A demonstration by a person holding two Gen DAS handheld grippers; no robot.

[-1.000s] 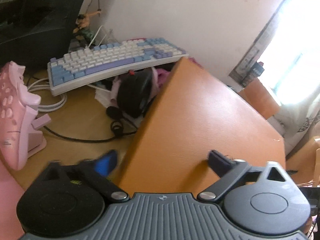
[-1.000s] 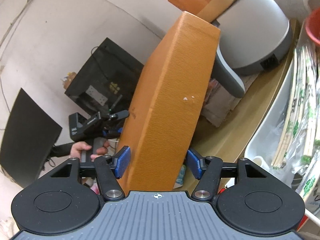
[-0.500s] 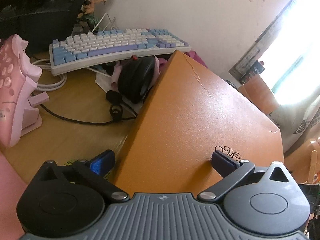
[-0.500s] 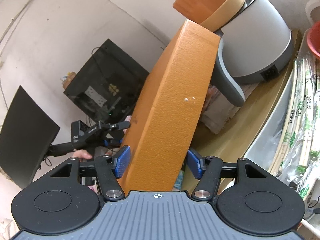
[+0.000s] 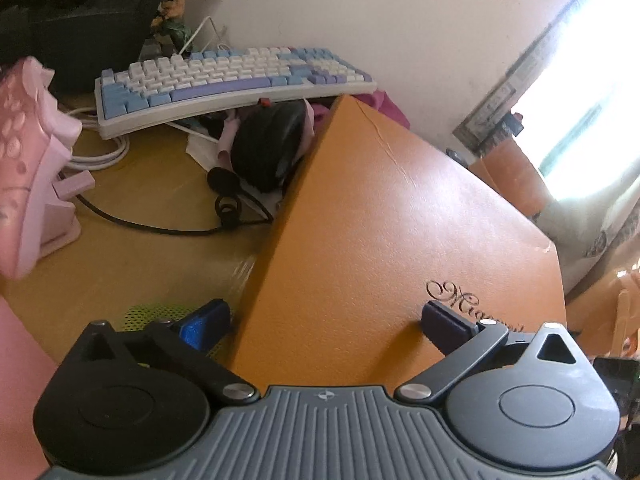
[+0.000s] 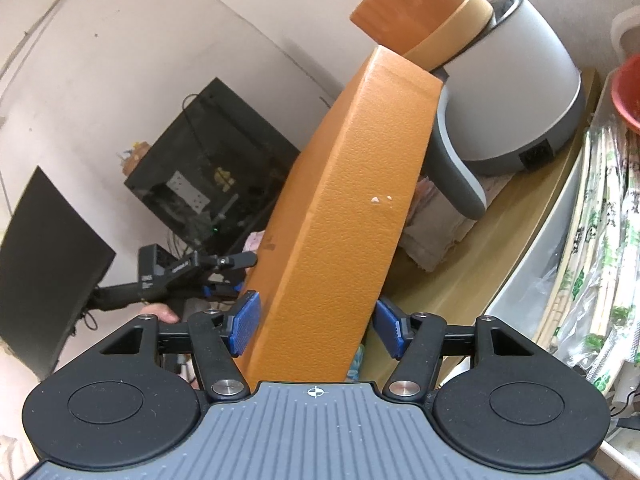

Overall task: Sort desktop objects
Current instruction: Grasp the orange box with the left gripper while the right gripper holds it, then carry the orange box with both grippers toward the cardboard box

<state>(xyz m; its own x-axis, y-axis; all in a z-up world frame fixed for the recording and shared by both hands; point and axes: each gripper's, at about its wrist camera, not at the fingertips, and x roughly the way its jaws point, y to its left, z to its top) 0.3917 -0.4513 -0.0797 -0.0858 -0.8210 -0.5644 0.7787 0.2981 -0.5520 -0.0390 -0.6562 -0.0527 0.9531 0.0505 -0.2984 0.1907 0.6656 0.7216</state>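
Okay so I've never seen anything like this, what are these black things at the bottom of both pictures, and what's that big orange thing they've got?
Those are two hand-held grippers, each with a camera looking along its fingers. A person holds one in each hand. In the left camera's picture, the left gripper clamps a big orange box over a desk with a keyboard, a black mouse and a pink stand. In the right camera's picture, the right gripper straddles the same box's narrow side, blue pads close but maybe not touching. Behind it stands a grey appliance.

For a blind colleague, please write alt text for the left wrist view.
The left tongs clamp a large orange box tilted above a wooden desk. Behind lie a blue-and-white keyboard and a black mouse.
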